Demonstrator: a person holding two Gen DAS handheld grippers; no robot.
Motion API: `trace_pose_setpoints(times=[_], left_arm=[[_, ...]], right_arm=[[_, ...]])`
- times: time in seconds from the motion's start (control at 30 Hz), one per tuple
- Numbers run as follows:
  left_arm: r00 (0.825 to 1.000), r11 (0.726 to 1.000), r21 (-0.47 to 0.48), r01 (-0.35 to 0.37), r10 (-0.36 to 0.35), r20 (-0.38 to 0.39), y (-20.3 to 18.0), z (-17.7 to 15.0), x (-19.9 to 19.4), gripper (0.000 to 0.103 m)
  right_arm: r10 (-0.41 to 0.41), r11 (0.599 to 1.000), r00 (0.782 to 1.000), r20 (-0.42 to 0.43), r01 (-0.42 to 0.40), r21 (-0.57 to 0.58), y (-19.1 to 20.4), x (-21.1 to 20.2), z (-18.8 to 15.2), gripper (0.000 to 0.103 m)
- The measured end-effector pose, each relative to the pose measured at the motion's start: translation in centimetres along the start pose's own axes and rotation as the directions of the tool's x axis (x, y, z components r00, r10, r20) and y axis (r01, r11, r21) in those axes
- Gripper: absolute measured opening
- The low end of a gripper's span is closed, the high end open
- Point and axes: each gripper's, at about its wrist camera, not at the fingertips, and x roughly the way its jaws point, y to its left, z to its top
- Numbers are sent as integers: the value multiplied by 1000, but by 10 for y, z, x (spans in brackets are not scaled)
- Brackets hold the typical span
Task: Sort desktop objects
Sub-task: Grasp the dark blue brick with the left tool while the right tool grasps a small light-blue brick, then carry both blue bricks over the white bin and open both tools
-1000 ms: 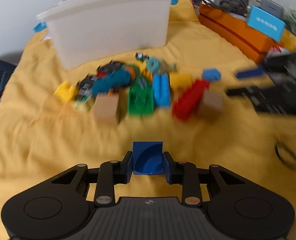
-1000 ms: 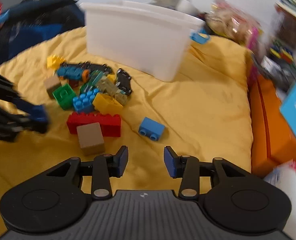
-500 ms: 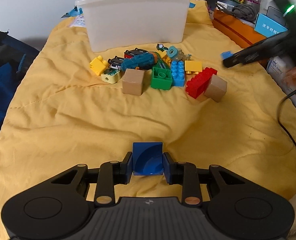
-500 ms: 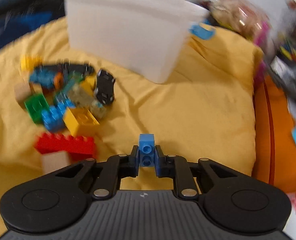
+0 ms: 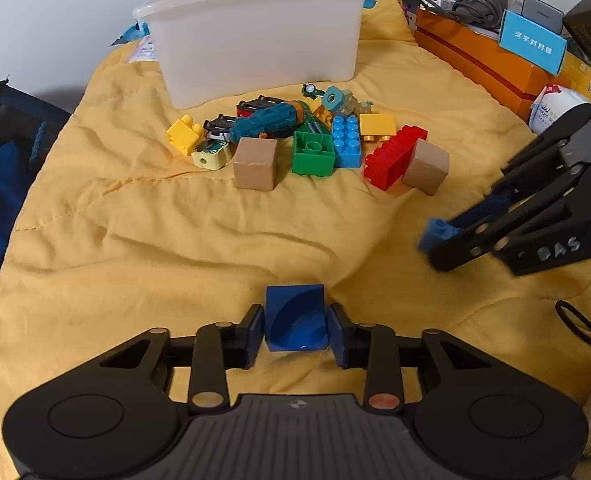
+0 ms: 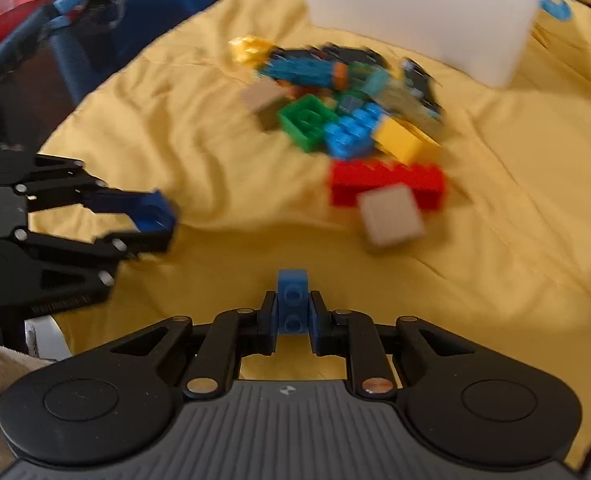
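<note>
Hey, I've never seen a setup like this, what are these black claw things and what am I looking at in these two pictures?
They are hand-held grippers: a person carries one in each hand, each with a camera looking along its fingers. The left hand-held gripper has a dark blue block between its opening jaws. The right hand-held gripper has a small blue brick between its opening jaws. On the yellow cloth lies a pile of toy bricks before a white bin.

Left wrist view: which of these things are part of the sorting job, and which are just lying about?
Job:
- dark blue block in left hand-held gripper
- small blue brick in right hand-held gripper
- toy pile
- white bin

Lying about:
- orange box
- blue card
- black cable
</note>
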Motion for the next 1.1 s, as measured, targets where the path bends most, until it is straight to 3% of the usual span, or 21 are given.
trace_pose_setpoints(times=[0.03, 0.07, 0.17, 0.3, 0.37, 0.43, 0.5, 0.6, 0.83, 1.1], left_arm=[[1000, 1000, -1, -6, 6, 0, 0, 0, -1, 44], [1000, 1000, -3, -7, 7, -2, 1, -1, -1, 44], [1000, 1000, -5, -11, 11, -7, 1, -2, -5, 44], [1000, 1000, 12, -11, 11, -15, -3, -3, -5, 42], [1000, 1000, 12, -3, 3, -26, -4, -3, -3, 35], [1000, 1000, 14, -4, 4, -31, -5, -1, -3, 34], [999, 1000, 15, 2, -2, -38, -5, 1, -3, 34], [999, 1000, 7, 3, -3, -36, -3, 7, -5, 34], [997, 1000, -26, -14, 16, 80, 13, 58, -27, 34], [972, 999, -15, -49, 51, 230, 38, 135, -46, 34]], right_arm=[[-11, 1000, 1000, 13, 11, -1, 4, 1, 0, 43], [-11, 1000, 1000, 24, 11, -10, 6, -1, 0, 48], [-16, 999, 997, 79, 20, -46, 10, -11, -2, 46], [-80, 996, 991, 107, 83, -26, 7, -14, -5, 44], [-70, 997, 994, 86, 71, -3, 3, -8, -7, 37], [-72, 997, 994, 78, 72, 5, 4, -3, -11, 33], [-93, 996, 991, 97, 94, -8, 7, -2, -14, 20], [-101, 995, 990, 99, 101, 5, 7, -6, -11, 17], [-137, 990, 978, 159, 130, 56, -7, -24, 20, 17], [-202, 979, 939, 280, 200, 35, -26, -51, 72, 17]])
